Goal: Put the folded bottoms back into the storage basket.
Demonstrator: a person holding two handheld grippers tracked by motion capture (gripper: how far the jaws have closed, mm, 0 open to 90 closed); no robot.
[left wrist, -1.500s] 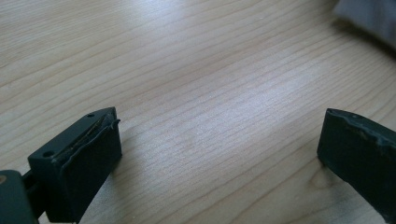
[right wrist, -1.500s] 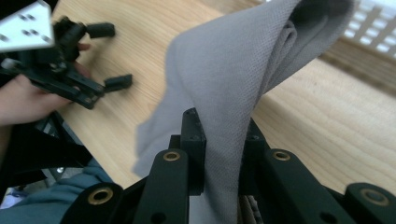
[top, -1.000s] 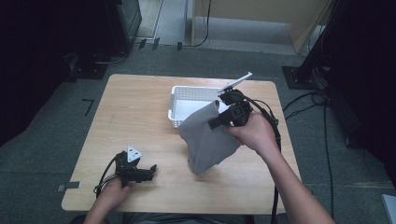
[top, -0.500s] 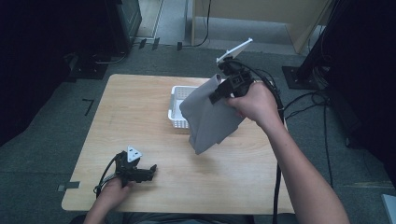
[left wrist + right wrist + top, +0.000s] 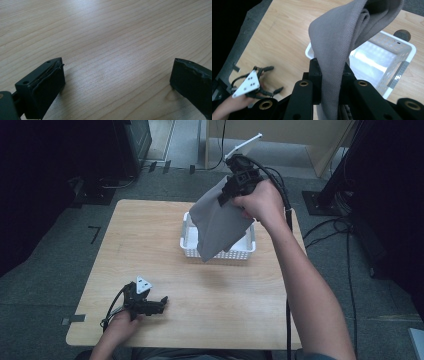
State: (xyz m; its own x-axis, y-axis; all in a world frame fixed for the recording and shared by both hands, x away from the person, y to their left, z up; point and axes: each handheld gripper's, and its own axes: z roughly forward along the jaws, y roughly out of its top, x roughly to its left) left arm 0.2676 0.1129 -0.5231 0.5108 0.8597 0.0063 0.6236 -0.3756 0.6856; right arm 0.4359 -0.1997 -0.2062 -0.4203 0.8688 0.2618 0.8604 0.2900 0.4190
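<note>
The right tool point(image 5: 231, 187) has gone up and away from the person in the last second — a second ago it held the grey cloth point(image 5: 216, 225) low over the near right part of the worktop point(image 5: 150, 235), and now the cloth hangs above the white basket point(image 5: 247, 251). The jaws are pressed together on the top edge of the cloth; in the right gripper view the fabric point(image 5: 337, 57) comes out between the two black jaws and falls in a long fold. The lower tip of the cloth reaches the near rim of the basket, at about 7 o'clock from the basket's middle (whether it really touches the rim I cannot tell).

The basket stands at the far right part of the worktop, at about 2 o'clock from the worktop's centre, and from here it looks empty inside.

The left tool point(image 5: 150, 304) has not moved — it rests at the near left corner, at about 7 o'clock, with its jaws wide apart and only bare wood point(image 5: 112, 50) between them.

I judge that the carrying step is almost done: the cloth is already lifted over the basket, so what remains is to lower it in and let it go.
</note>
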